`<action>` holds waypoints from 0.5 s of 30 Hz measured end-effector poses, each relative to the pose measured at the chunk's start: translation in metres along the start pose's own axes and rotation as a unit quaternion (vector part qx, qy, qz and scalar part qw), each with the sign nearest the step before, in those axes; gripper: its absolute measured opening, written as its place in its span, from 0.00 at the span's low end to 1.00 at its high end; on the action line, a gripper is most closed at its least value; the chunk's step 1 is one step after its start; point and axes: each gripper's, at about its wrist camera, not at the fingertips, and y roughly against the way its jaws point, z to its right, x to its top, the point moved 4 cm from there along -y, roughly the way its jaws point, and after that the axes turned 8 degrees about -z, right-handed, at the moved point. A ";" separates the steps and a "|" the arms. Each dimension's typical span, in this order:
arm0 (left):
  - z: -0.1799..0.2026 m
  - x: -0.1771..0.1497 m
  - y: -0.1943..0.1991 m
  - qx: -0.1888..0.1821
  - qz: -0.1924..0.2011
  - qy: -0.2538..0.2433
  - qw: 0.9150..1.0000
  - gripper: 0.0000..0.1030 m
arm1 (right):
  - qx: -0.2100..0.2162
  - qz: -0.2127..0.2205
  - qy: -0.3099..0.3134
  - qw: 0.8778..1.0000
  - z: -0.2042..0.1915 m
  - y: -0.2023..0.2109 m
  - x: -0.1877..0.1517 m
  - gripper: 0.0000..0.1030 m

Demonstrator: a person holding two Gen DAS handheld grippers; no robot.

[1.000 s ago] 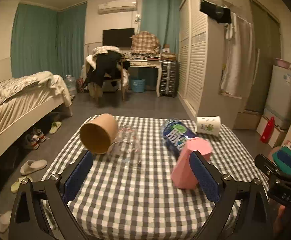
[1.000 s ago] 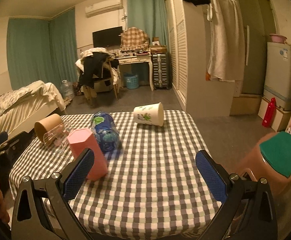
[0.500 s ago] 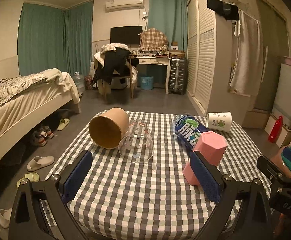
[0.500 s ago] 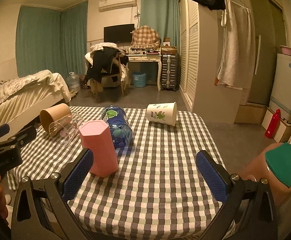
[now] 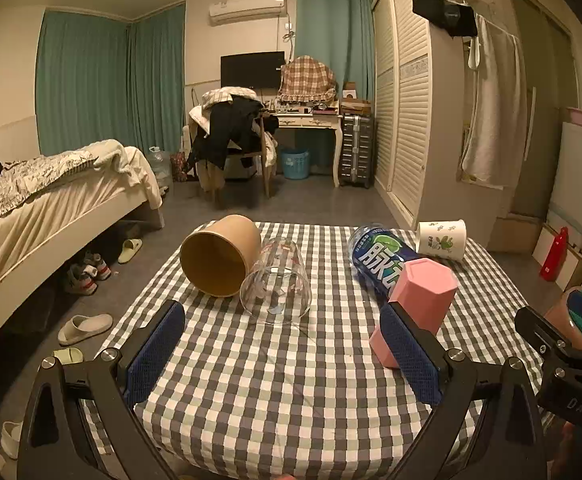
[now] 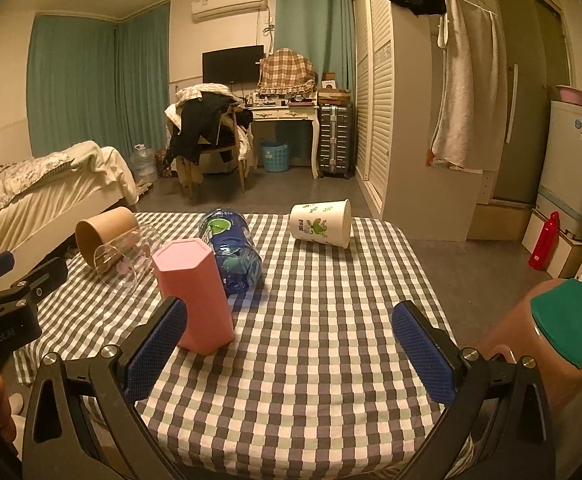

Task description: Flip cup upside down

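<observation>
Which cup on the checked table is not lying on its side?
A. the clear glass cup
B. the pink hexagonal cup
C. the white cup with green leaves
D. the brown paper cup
B: the pink hexagonal cup stands on end, closed face up, while the other three lie tipped over.

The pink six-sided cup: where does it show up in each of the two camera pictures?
Left wrist view: pink cup stands right of centre, partly behind the left gripper's right finger.
Right wrist view: pink cup stands left of centre.
Shared landmark: the blue bottle lying just behind it.
</observation>
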 end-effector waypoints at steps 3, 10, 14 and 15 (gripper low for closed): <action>-0.001 0.001 0.000 0.001 0.002 0.003 1.000 0.98 | 0.000 -0.002 0.001 1.000 -0.001 -0.001 -0.001 1.00; -0.002 0.000 -0.001 0.003 -0.001 0.004 1.000 0.98 | -0.002 -0.005 0.004 1.000 -0.003 -0.003 -0.002 1.00; -0.003 0.000 -0.001 0.004 -0.001 0.004 1.000 0.98 | -0.002 -0.006 0.005 1.000 -0.003 -0.004 -0.003 1.00; -0.003 -0.001 -0.002 0.005 -0.002 0.004 1.000 0.98 | -0.002 -0.006 0.005 1.000 -0.003 -0.004 -0.003 1.00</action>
